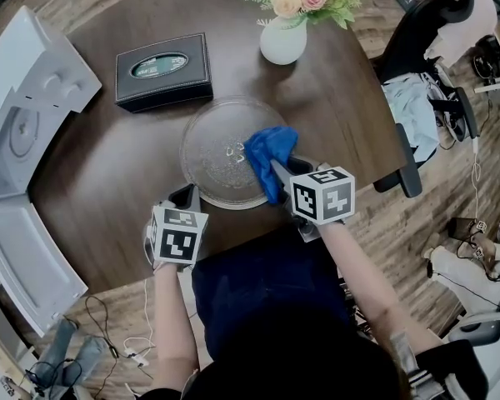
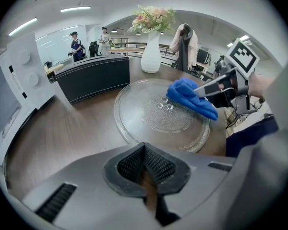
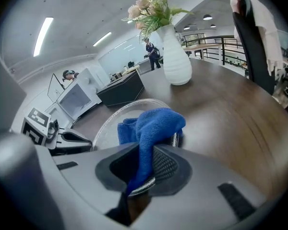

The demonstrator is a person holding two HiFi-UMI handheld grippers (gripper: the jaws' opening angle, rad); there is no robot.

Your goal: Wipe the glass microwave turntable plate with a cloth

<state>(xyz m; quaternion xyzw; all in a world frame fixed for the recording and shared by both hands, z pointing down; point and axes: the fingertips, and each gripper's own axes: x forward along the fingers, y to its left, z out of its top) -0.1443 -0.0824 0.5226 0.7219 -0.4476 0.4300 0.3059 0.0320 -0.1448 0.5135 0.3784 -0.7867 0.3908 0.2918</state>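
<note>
The glass plate [image 1: 212,152] lay on the bench [image 1: 100,165]. The right tongs [image 1: 277,172] gripped a blue cloth [image 1: 271,147] on its 3 o'clock side; the left tongs [image 1: 186,197], closed and empty, were near its 7 o'clock rim.

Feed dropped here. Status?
Left gripper shut, empty, beside glass plate. Right gripper shut on blue cloth, resting on plate. Vase, tissue box clear of it.

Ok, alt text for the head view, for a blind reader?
The right gripper holds a blue cloth on a round glass turntable plate on a dark wooden table. The left gripper, shut and empty, is beside the plate's near edge; a black tissue box and a white flower vase stand beyond.
</note>
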